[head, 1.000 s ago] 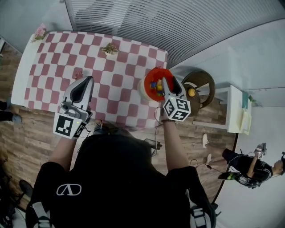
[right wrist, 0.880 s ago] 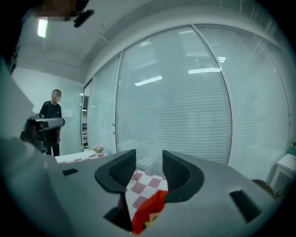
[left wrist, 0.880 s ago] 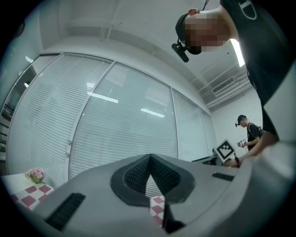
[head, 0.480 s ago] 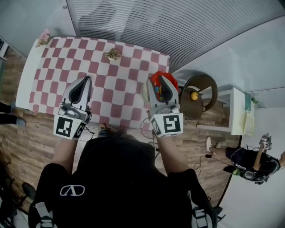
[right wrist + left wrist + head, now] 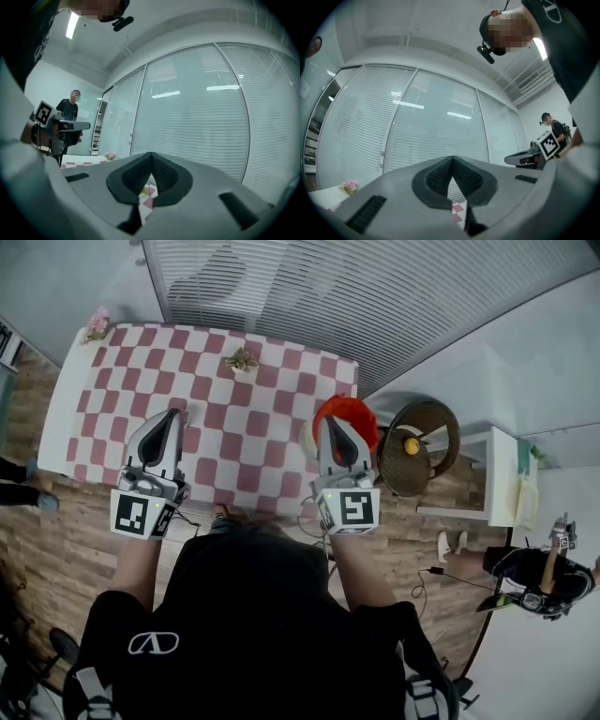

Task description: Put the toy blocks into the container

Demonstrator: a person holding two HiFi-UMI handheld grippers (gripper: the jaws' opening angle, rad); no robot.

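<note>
The red container stands at the right edge of the checked table; my right gripper covers most of it, and no toy blocks show inside. That gripper is shut with nothing between its pads and points up at the blinds in the right gripper view. My left gripper hovers over the table's left part. It is shut and empty too, as the meeting pads show in the left gripper view.
A small plant ornament sits near the table's far edge, pink flowers at the far left corner. Right of the table stand a wicker stool with a yellow ball and a white shelf. A person crouches at lower right.
My right gripper has drawn back from over the container's mouth toward me and its jaws have closed. The left gripper has hardly moved.
</note>
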